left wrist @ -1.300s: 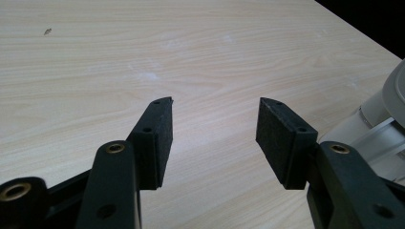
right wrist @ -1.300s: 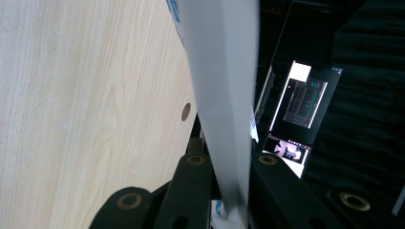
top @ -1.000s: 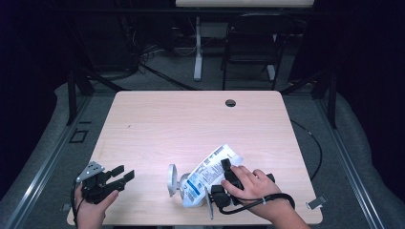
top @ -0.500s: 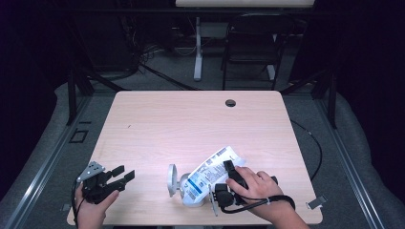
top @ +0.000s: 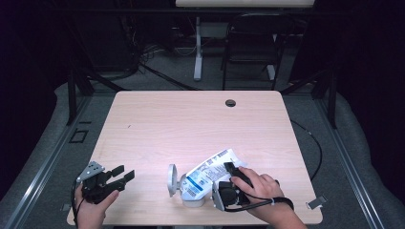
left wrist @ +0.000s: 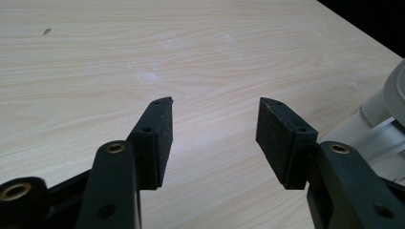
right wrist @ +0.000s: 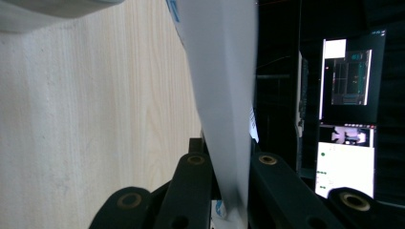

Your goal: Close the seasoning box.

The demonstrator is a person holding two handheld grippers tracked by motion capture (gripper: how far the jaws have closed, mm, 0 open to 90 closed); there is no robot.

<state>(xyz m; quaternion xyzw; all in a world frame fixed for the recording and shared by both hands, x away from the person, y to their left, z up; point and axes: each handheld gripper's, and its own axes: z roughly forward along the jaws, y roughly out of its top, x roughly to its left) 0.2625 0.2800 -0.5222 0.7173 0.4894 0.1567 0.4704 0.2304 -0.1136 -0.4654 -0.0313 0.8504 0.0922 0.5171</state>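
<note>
Nearest the person, at the near edge of the table [top: 200, 119], the right gripper [top: 228, 177] has its jaws pressed together on a flat fold of the pouch [top: 206, 176], a white and blue refill pack with a wide round cap [top: 171, 180]; the right gripper view shows the thin white sheet [right wrist: 224, 95] pinched between the two black jaws and rising away from them. The left gripper [top: 122, 174] sits at the near left corner, well apart from the pouch, its jaws standing wide open with nothing between them [left wrist: 215, 129] and only bare wood ahead. The pouch lies flat near the right of the near edge, its long axis running slantwise from the cap at near left up to the crumpled tail end [top: 229, 156] at far right, so the cap points left toward the idle gripper. In the left gripper view the cap and neck show at the right edge [left wrist: 387, 102]. To do this step well, I judge the right grip should stay firm on the film without twisting, since thin plastic can slip or tear; the pouch is best kept low on the wood so it does not swing. The left gripper would then do best to come in level toward the cap and neck, the stiff part, closing squarely across it rather than on the soft body. Farther off, the table is bare up to a small dark hole [top: 230, 103] near its far edge.
</note>
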